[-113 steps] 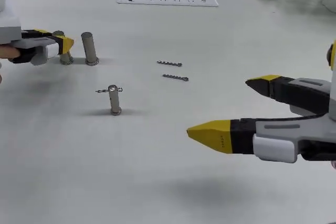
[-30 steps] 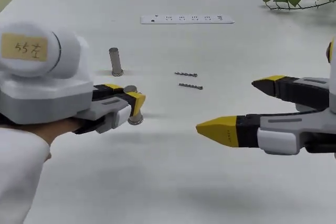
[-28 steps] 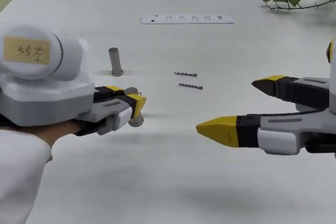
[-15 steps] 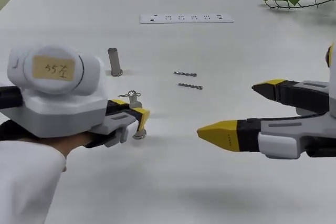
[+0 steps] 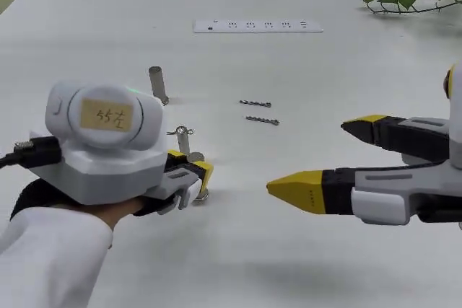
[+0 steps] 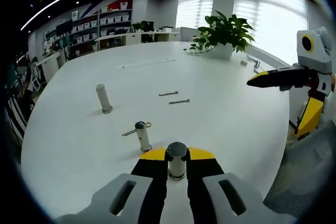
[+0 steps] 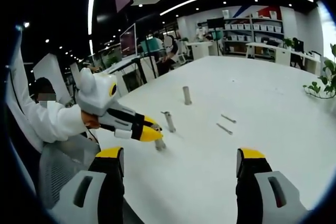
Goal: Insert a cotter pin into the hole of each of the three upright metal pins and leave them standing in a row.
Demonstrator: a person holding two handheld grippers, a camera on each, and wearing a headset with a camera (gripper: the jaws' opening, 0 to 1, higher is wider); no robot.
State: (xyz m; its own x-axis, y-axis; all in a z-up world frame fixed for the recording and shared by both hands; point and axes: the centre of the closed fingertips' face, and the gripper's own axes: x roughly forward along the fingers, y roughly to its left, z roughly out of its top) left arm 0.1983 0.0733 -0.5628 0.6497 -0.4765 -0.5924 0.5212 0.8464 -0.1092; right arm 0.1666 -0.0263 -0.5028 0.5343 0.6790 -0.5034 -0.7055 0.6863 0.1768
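Head view | left hand-held gripper [image 5: 202, 175] pinching metal pin [image 6: 177, 162] | right hand-held gripper [image 5: 306, 155] spread | open table [image 5: 238, 250] between

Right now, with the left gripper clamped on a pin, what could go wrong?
The left gripper holds a bare pin close to the fitted pin; a nudge could topple it or dislodge its cotter pin. The loose cotter pins lie flat and thin, so the open right gripper may fumble them.
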